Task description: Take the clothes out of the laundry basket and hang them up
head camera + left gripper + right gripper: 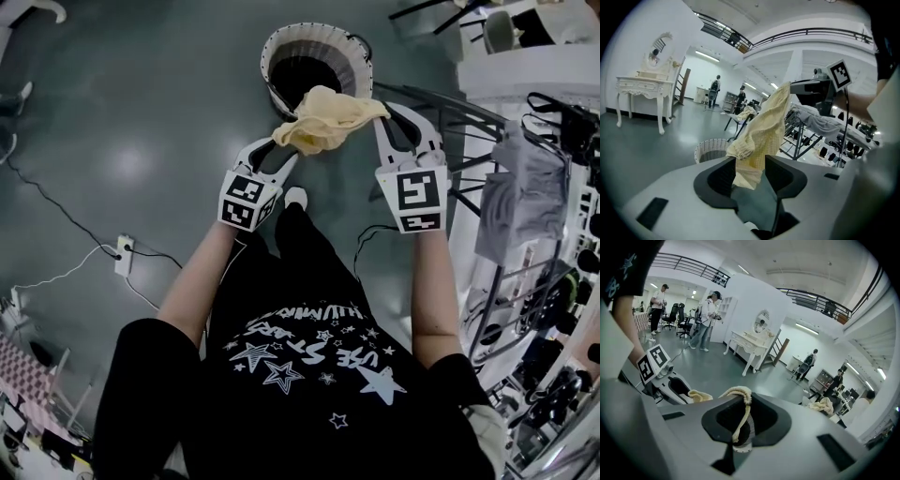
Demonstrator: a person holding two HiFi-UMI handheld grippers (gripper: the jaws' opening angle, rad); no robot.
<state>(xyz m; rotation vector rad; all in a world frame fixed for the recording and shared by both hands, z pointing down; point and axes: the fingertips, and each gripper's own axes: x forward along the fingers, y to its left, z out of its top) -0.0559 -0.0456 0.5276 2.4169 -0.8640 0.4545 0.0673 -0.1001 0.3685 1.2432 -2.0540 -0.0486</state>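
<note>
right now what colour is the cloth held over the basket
The cloth is pale yellow, clearest in the left gripper view.

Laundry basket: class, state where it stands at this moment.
In the head view, the laundry basket stands on the floor at top centre, just beyond the yellow garment.

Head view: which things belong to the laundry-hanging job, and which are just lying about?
Job:
- pale yellow knit garment, pinched by the right gripper, loose in the open left gripper
- white slatted laundry basket
- metal drying rack

Lying about:
- white power strip
- black floor cable
</note>
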